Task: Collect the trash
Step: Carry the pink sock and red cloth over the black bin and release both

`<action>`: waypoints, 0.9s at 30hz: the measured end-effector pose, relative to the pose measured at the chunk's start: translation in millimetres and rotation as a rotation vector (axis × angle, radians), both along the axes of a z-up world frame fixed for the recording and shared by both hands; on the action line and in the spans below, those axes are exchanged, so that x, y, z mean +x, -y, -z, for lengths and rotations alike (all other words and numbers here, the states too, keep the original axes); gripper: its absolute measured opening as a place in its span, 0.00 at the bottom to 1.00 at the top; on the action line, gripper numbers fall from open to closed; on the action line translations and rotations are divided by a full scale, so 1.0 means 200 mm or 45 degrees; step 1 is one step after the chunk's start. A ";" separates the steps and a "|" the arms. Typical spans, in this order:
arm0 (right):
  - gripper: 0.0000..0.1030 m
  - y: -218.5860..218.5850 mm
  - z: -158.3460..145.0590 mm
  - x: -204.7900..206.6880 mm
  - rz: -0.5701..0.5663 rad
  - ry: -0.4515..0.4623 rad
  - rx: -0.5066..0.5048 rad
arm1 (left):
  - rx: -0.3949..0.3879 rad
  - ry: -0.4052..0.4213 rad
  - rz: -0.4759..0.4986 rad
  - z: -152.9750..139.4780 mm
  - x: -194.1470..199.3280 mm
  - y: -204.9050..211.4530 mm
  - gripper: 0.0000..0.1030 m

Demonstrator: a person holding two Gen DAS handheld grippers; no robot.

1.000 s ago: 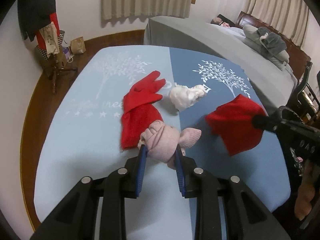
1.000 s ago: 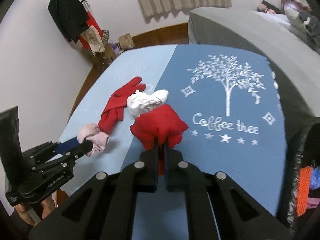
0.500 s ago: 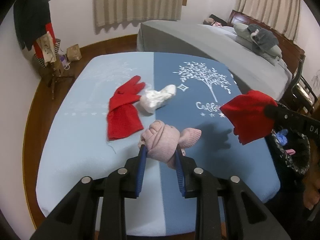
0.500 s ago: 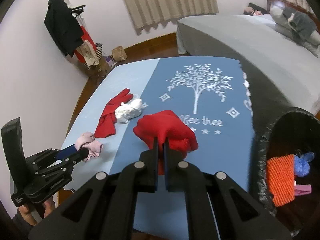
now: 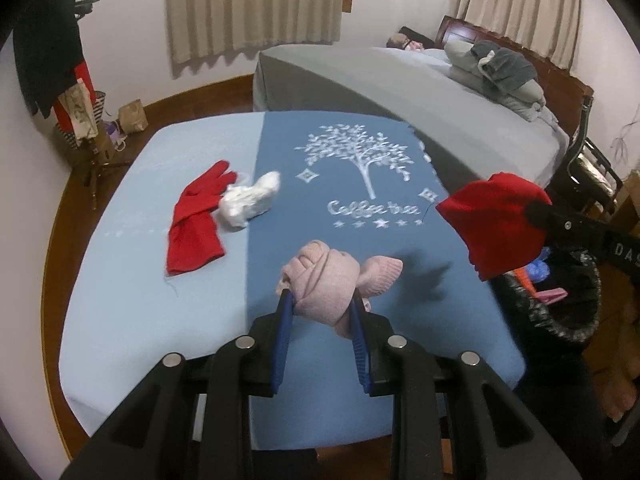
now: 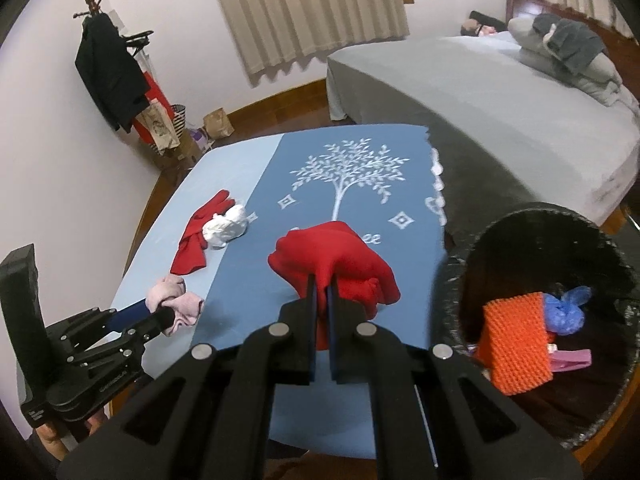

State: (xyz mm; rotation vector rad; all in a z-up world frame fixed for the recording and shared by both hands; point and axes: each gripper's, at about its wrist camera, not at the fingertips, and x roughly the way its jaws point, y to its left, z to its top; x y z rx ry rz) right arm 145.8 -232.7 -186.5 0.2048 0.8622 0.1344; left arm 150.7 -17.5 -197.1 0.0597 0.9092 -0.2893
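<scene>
My left gripper (image 5: 322, 300) is shut on a pink knitted bundle (image 5: 324, 280) and holds it above the blue table's near edge; it also shows in the right wrist view (image 6: 172, 304). My right gripper (image 6: 322, 284) is shut on a red cloth (image 6: 336, 264), held in the air near the table's right edge beside the black bin (image 6: 532, 216). The red cloth also shows in the left wrist view (image 5: 496, 220). A red glove (image 5: 196, 220) and a white crumpled wad (image 5: 248, 200) lie on the table.
The table has a two-tone blue cloth (image 5: 360, 160) with a white tree print. The black-lined bin (image 5: 560, 320) holds an orange knitted piece (image 6: 516, 348), a blue wad and a pink item. A grey bed (image 5: 400, 80) stands behind, a coat rack (image 6: 108, 64) at far left.
Both grippers have lifted and pulled back and to the right with their loads. The red cloth now hangs near the bin, which has come into view.
</scene>
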 end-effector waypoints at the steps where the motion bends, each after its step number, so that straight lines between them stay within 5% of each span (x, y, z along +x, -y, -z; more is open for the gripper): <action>1: 0.04 0.01 -0.01 -0.01 0.004 0.003 -0.001 | -0.006 0.005 0.004 -0.02 -0.01 0.02 0.27; 27: 0.04 0.34 -0.18 -0.17 0.104 0.093 -0.037 | -0.012 0.046 0.031 -0.24 -0.07 0.43 0.27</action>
